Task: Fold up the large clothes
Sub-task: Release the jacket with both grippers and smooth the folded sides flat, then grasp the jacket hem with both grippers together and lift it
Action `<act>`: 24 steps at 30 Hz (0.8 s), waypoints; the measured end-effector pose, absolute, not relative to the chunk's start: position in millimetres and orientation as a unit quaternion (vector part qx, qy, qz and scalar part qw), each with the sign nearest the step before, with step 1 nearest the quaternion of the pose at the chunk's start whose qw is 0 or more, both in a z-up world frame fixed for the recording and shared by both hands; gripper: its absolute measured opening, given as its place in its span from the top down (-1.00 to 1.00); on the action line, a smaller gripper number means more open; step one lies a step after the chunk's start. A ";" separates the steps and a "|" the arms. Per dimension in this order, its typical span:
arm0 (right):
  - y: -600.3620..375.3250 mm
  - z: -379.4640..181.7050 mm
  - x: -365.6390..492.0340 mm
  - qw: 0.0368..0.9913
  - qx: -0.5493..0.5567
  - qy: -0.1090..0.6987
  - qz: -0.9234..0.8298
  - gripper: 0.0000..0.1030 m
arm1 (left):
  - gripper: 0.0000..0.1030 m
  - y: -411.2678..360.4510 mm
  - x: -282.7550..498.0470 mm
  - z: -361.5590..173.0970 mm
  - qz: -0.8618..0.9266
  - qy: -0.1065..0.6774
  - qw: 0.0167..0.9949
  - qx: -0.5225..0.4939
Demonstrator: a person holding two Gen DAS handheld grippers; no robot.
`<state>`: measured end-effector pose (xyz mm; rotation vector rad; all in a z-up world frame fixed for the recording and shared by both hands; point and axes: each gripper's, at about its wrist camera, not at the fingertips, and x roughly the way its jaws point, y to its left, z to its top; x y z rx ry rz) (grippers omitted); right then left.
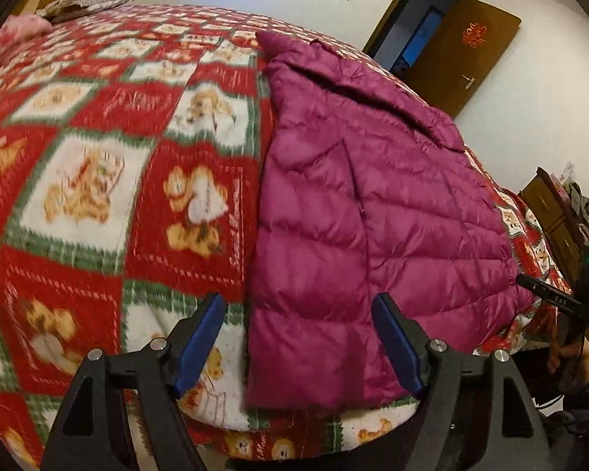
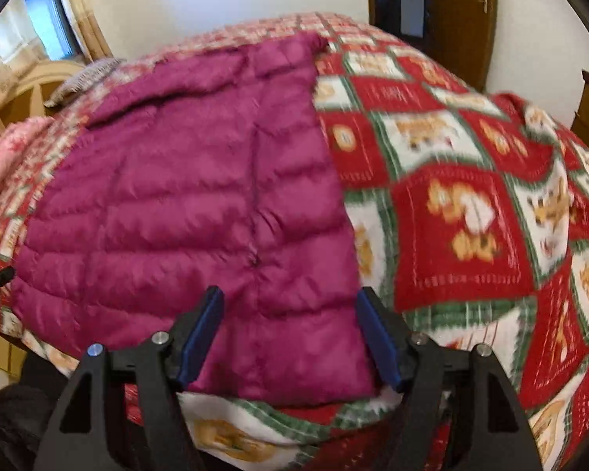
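Note:
A magenta quilted puffer jacket (image 1: 357, 212) lies flat on a bed, its hem at the near edge; it also shows in the right wrist view (image 2: 184, 204). The bed has a red, white and green bear-print blanket (image 1: 110, 165). My left gripper (image 1: 298, 314) is open and empty, hovering over the jacket's near left hem corner. My right gripper (image 2: 288, 306) is open and empty over the jacket's near right hem corner. The right gripper's body (image 1: 553, 298) shows at the right edge of the left wrist view.
A pillow (image 1: 86, 2) and pink bedding (image 1: 23, 27) lie at the head of the bed. A brown door (image 1: 471, 51) stands open in the far wall. A wooden cabinet (image 1: 557, 219) with clutter is beside the bed. A window (image 2: 47, 19) is at left.

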<state>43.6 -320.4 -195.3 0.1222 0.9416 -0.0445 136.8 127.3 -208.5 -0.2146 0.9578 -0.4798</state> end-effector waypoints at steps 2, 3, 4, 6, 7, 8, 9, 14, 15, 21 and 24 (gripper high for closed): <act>-318.0 -197.3 40.5 0.888 0.038 0.458 -0.022 -0.40 | -0.53 127.1 132.8 -208.8 -0.227 0.443 0.861 -0.107; -317.2 -197.4 39.5 0.887 0.037 0.460 -0.020 -0.41 | -0.56 125.7 132.8 -208.7 -0.231 0.443 0.859 -0.109; -316.7 -197.3 38.1 0.886 0.038 0.461 -0.017 -0.41 | -0.58 124.1 132.8 -208.8 -0.237 0.446 0.856 -0.110; -317.2 -198.2 37.1 0.887 0.038 0.461 -0.019 -0.41 | -0.62 119.5 133.1 -208.7 -0.257 0.455 0.846 -0.104; -316.6 -198.6 36.7 0.887 0.036 0.460 -0.020 -0.41 | -0.63 116.3 132.9 -208.8 -0.267 0.459 0.841 -0.097; -315.8 -199.0 36.3 0.887 0.032 0.460 -0.020 -0.41 | -0.64 112.5 131.6 -208.9 -0.272 0.461 0.841 -0.082; -315.0 -199.6 36.4 0.887 0.026 0.460 -0.020 -0.41 | -0.64 111.3 131.5 -209.5 -0.272 0.460 0.842 -0.071; -315.3 -200.9 49.5 0.890 0.013 0.455 -0.030 -0.41 | -0.65 104.9 128.1 -214.2 -0.265 0.456 0.848 -0.048; -315.7 -201.8 52.7 0.890 0.012 0.456 -0.030 -0.41 | -0.65 104.4 127.9 -213.8 -0.266 0.455 0.848 -0.047; -297.0 -211.3 51.6 0.876 -0.062 0.477 -0.010 -0.17 | 0.12 98.0 123.6 -211.4 -0.285 0.450 0.846 -0.026; -298.3 -214.0 45.9 0.868 -0.019 0.494 0.038 0.55 | 0.54 101.9 126.3 -211.7 -0.280 0.449 0.848 -0.041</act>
